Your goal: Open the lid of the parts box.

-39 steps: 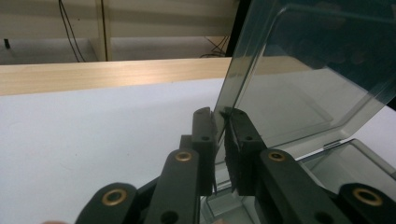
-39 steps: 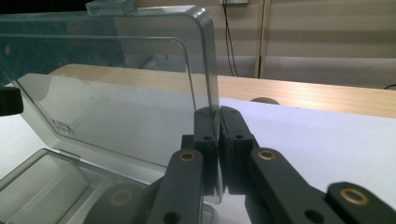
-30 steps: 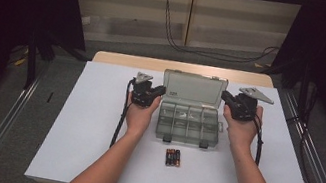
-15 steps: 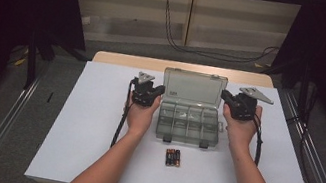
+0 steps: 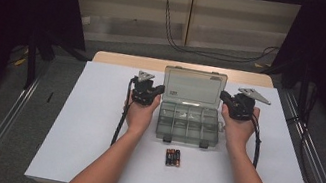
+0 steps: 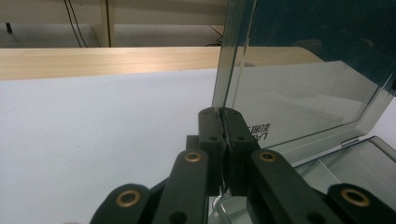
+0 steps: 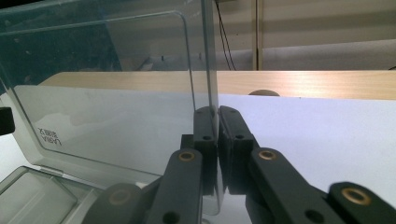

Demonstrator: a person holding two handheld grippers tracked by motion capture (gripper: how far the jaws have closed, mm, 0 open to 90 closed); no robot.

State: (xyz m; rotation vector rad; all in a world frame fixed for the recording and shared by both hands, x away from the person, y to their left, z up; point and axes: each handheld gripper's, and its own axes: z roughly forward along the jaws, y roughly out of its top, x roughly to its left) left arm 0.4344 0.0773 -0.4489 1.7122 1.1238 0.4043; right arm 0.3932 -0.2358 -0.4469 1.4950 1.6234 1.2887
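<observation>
A clear plastic compartment box (image 5: pixel 188 126) lies in the middle of the white table top, its lid (image 5: pixel 195 84) standing upright at the back. My left gripper (image 5: pixel 158 90) is shut on the lid's left edge, and in the left gripper view the jaws (image 6: pixel 224 111) pinch the lid (image 6: pixel 299 93) at its side. My right gripper (image 5: pixel 225 96) is shut on the lid's right edge; the right gripper view has its jaws (image 7: pixel 217 109) closed on the thin edge of the lid (image 7: pixel 116 116). A few batteries (image 5: pixel 173 158) lie side by side just in front of the box.
The white sheet (image 5: pixel 94 125) covers most of the table, with a wooden strip (image 5: pixel 121 59) bare at the far edge. Metal rails (image 5: pixel 1 134) run along both sides on the floor. A cable (image 5: pixel 119 124) trails from each gripper toward the person.
</observation>
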